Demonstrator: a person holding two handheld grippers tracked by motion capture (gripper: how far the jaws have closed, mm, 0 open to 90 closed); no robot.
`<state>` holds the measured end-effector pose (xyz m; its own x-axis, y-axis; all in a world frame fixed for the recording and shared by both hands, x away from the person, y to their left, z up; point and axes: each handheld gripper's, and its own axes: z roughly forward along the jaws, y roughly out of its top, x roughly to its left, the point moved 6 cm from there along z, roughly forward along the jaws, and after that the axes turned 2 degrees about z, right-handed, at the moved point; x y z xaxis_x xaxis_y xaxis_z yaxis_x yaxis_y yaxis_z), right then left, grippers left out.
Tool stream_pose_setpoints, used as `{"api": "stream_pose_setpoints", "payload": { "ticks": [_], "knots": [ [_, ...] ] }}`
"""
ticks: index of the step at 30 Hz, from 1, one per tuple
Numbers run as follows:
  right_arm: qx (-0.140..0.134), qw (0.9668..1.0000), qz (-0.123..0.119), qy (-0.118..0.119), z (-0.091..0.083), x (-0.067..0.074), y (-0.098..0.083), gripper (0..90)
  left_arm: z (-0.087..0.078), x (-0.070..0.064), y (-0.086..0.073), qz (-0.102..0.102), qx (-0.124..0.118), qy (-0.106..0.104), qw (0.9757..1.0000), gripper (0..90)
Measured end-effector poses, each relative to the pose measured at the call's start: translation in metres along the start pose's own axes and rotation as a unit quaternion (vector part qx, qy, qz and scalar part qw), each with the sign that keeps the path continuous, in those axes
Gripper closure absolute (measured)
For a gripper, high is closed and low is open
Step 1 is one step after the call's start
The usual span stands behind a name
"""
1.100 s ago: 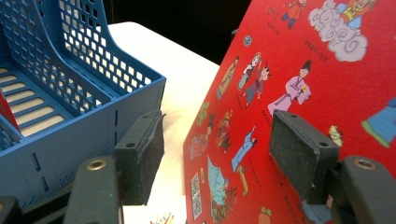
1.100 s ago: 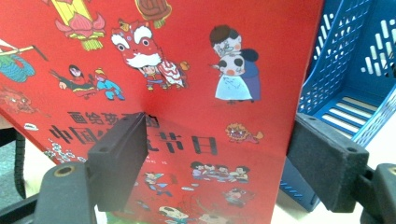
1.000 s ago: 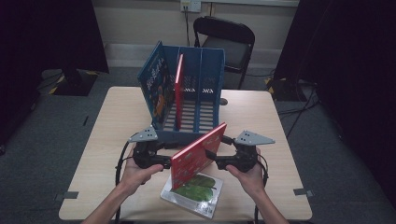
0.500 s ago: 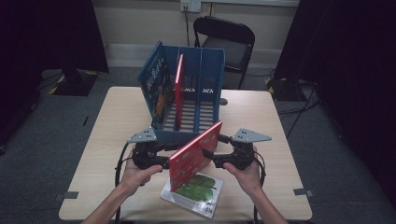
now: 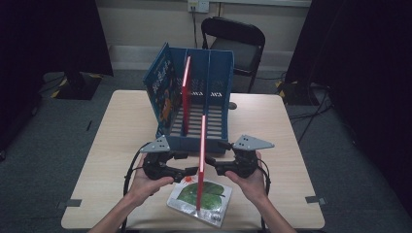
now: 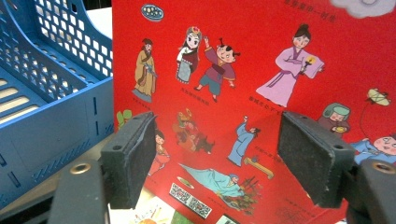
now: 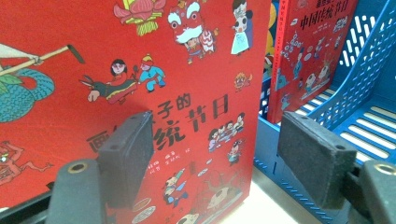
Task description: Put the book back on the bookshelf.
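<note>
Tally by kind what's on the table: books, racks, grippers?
Red books: 2, one upright between the grippers, one in the rack.
Green-cover book lying flat: 1
Blue-cover book in the rack: 1
Blue rack: 1
Hand-held grippers: 2, left, right
Total: 7

A thin red picture book (image 5: 201, 160) stands upright on edge between the left gripper (image 5: 187, 172) and the right gripper (image 5: 212, 169), over a green-covered book (image 5: 210, 195) lying flat at the near edge of the pale wooden table (image 5: 121, 141). Behind them sits a blue slatted plastic rack (image 5: 216, 82) holding another red book (image 5: 185, 94) upright, and behind the table stands a black folding chair (image 5: 238, 43)
</note>
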<state>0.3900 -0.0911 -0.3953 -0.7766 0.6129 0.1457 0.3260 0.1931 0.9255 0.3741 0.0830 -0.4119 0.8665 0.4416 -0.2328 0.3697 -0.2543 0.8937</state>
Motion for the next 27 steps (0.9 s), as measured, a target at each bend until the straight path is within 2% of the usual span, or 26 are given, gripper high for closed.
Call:
{"api": "stream_pose_setpoints", "payload": {
  "ticks": [23,27],
  "knots": [
    [0.007,1.0000,0.004,-0.002,0.0031,0.0026,-0.0026,28.5,-0.0018,-0.0017,-0.0031,0.013,0.004,-0.010,0.9999,26.5],
    [0.006,1.0000,0.003,-0.003,0.0025,0.0030,-0.0028,28.9,-0.0022,-0.0033,-0.0034,0.022,0.011,-0.018,0.9995,26.5]
  ]
}}
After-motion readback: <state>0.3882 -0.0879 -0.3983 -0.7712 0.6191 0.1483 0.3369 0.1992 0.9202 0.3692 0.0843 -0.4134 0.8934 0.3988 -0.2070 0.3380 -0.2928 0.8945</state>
